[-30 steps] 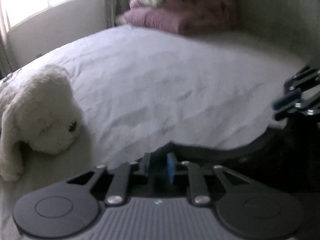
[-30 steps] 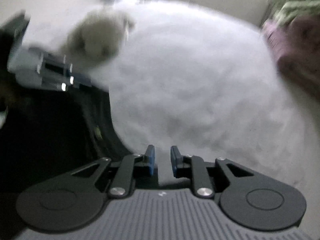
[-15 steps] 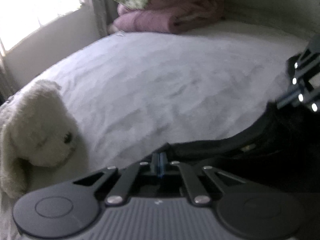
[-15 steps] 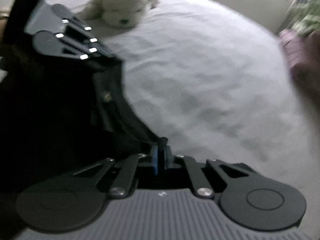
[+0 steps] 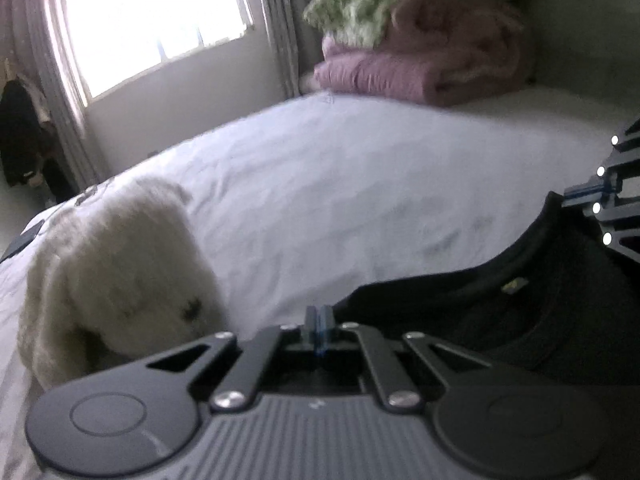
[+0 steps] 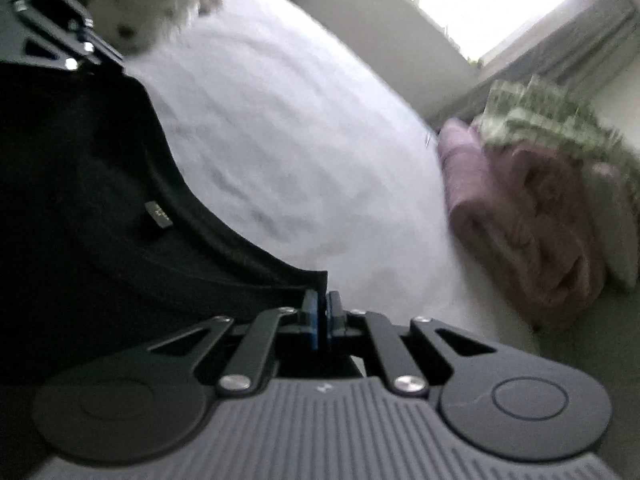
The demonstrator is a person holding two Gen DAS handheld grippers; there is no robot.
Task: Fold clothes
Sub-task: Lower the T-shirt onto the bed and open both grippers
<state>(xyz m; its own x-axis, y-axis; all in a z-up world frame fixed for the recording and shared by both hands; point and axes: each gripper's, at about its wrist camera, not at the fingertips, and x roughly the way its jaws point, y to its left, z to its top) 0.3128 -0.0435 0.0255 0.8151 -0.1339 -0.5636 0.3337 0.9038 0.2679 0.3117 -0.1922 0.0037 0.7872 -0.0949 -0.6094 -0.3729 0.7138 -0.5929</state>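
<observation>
- Left wrist view: low over the bed, close behind the left claw, facing across the sheet toward the window; plush dog near at left.
- Right wrist view: tilted, close behind the right claw, facing across the same bed.
- Shared: black garment, plush dog, pink blanket, each other's claw at frame edge.

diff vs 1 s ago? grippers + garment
Both grippers closed: the left gripper and right gripper, open a second ago, now pinch the black garment's top edge, and the views have tilted as if lifting. The plush dog, white bedsheet and pink blankets stayed put.
</observation>
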